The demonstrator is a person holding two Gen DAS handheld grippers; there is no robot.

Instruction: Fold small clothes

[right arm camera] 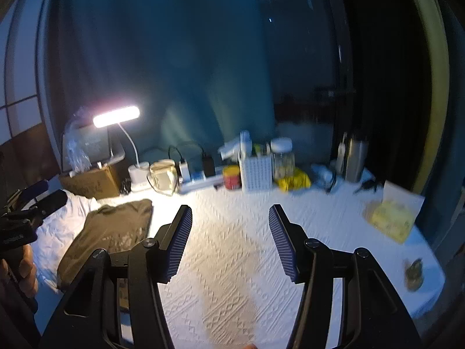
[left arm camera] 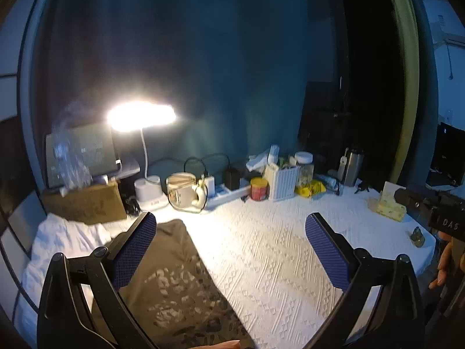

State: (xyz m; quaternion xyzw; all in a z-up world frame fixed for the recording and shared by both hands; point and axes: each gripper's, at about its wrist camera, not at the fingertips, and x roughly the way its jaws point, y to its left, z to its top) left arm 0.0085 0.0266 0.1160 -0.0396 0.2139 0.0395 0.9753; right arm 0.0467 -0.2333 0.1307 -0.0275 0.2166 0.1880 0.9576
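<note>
1. Lying at the table's (right arm camera: 232, 261) left side: white cloth (right arm camera: 61, 226), crumpled, by the left edge, partly under the garment.
2. Olive-brown garment (right arm camera: 116, 232), folded flat with a pale print on top, left of centre, on the white textured cover. Nothing grips it.
3. Left gripper (left arm camera: 229, 241): jaws wide apart, nothing between the pads, raised above the table; its left finger overlaps the garment in the left wrist view, contact not evident.
4. Right gripper (right arm camera: 229, 244): jaws apart, empty, over bare cover at the centre, clear of the garment.
5. Back edge, left to right: cardboard box (right arm camera: 93, 181), lit desk lamp (right arm camera: 116, 117), white mug (right arm camera: 162, 176), power strip (right arm camera: 200, 179), red tin (right arm camera: 232, 177), white ribbed holder (right arm camera: 255, 171), glass jar (right arm camera: 282, 157), yellow packet (right arm camera: 293, 181), steel flask (right arm camera: 356, 158).
6. Right edge: yellow tissue box (right arm camera: 392, 221); small dark object (right arm camera: 414, 273) near the front right corner, too blurred to identify.
</note>
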